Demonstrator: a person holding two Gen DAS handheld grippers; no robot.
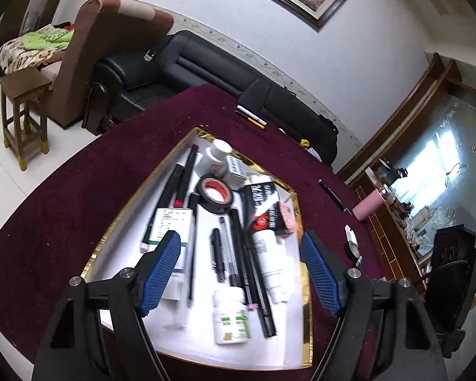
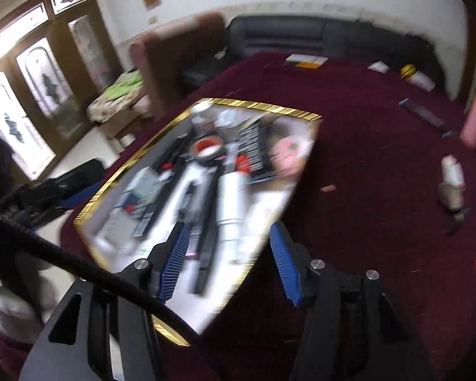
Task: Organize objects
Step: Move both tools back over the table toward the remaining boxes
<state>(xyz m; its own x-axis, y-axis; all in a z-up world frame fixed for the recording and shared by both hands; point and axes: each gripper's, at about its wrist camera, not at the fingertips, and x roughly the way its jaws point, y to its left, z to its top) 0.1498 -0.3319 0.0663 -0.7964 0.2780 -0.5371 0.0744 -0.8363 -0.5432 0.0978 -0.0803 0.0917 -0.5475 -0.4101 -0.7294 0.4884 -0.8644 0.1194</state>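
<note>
So it's a living room with a round table under a dark maroon cloth (image 1: 63, 216), a wooden stool (image 1: 22, 117) far left, a brown armchair (image 1: 89, 47) and a black leather sofa (image 1: 212, 73) along the far wall.

Sitting on the cloth is a white tray with a gold rim (image 1: 117, 222), and it's already pretty full. Going left to right in the left wrist view: a couple of long black pens (image 1: 182, 177) lie along the left side, with a white labelled box (image 1: 171, 225) just near of them. A white pill bottle (image 1: 214, 155) is at the far end, a roll of black tape (image 1: 214, 193) with a red core is just near of it, and a few more black pens (image 1: 217, 254) run down the middle. A small white bottle with a green label (image 1: 233, 316) lies at the near edge. Right of centre there's a black-and-white tube (image 1: 265, 222), touching a pink round thing (image 1: 287, 217) by the right rim.

The left gripper (image 1: 241, 273) hangs over the near part of the tray, jaws spread wide, nothing in them.

Off the tray to the right, a black pen (image 1: 333, 195) and a pink cylinder (image 1: 369, 206) lie on the cloth.

The right wrist view is motion-blurred, but the right gripper (image 2: 228, 263) is over the tray's near right corner, jaws apart and empty.
</note>
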